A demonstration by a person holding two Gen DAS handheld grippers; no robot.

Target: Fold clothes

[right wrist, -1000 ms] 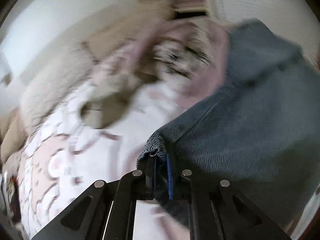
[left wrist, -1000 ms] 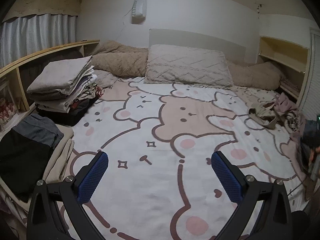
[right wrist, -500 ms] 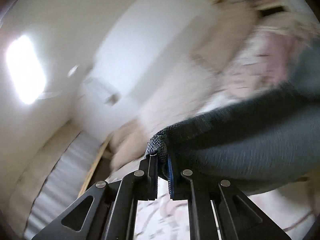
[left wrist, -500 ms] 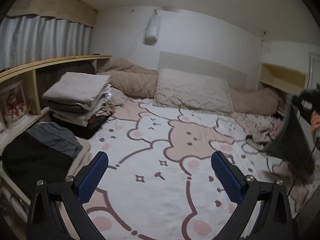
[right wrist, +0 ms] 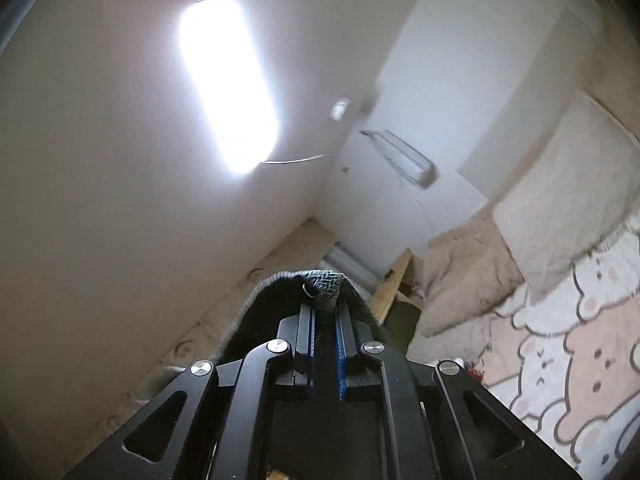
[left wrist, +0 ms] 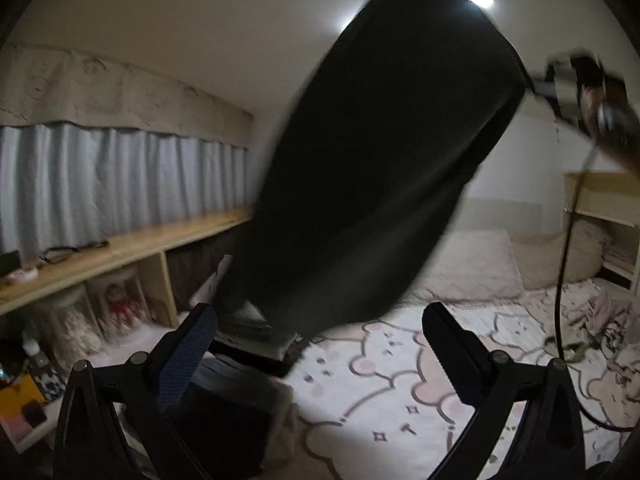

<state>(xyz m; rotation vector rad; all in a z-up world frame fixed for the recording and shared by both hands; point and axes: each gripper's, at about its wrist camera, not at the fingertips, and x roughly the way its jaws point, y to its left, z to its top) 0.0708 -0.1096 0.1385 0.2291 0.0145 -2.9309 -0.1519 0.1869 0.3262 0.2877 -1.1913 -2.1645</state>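
R gripper [right wrist: 325,312] jaws clamped on corner of dark grey knit garment [left wrist: 384,168], held high; cloth hangs over far-left of bear-print bed cover [left wrist: 400,392]. L gripper [left wrist: 320,344] jaws wide apart, empty, near. Unfolded clothes pile [left wrist: 600,320] far right.

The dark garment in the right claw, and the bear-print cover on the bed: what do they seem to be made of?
The dark garment: looks like a woven grey-blue fabric, perhaps denim or twill; a zigzag weave shows at the pinched edge in the right claw. In the left wrist view it is only a dark blurred shape. The bear-print cover: a soft matte textile, probably a plush blanket; the finish is hard to judge.
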